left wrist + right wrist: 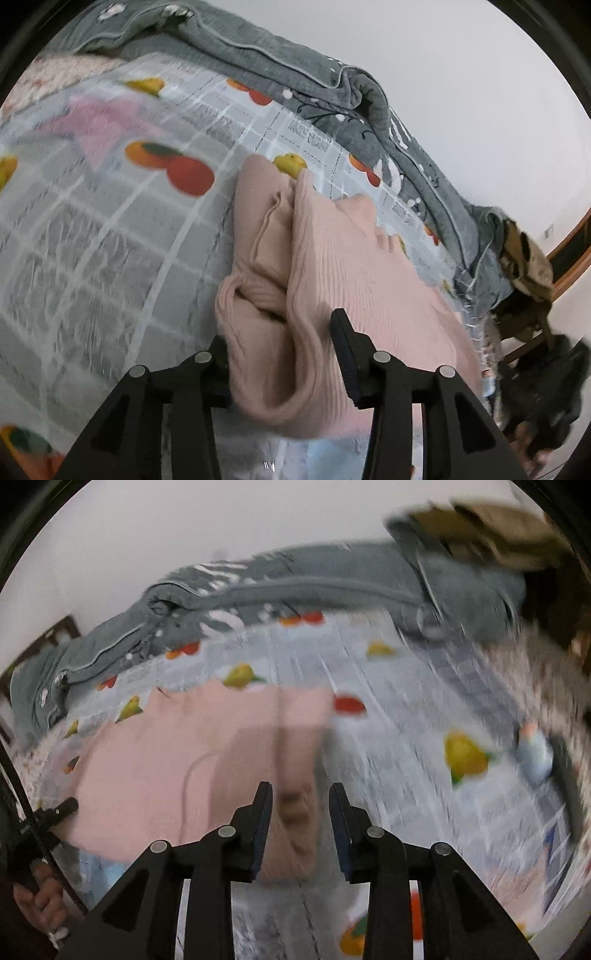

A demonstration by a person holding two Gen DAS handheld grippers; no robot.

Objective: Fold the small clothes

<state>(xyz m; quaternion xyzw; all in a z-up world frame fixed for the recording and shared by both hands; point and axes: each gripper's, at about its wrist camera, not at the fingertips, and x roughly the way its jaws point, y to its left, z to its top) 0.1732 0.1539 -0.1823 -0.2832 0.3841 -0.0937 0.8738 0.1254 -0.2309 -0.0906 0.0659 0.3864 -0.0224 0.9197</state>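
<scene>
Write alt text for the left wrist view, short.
The left gripper has its two black fingers spread around a bunched fold of a pink ribbed knit garment, which lies on a fruit-print checked bedsheet. A rumpled grey blanket runs along the far edge.

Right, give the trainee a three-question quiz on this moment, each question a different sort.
1. True or false: the left gripper has pink knit garment bunched between its fingers.
2. The right gripper is: A) open above the garment, B) shut on the grey blanket, C) out of view.
3. Fill in: the bedsheet is printed with ____.

Key: 1 true; 2 A; 3 fruit.
</scene>
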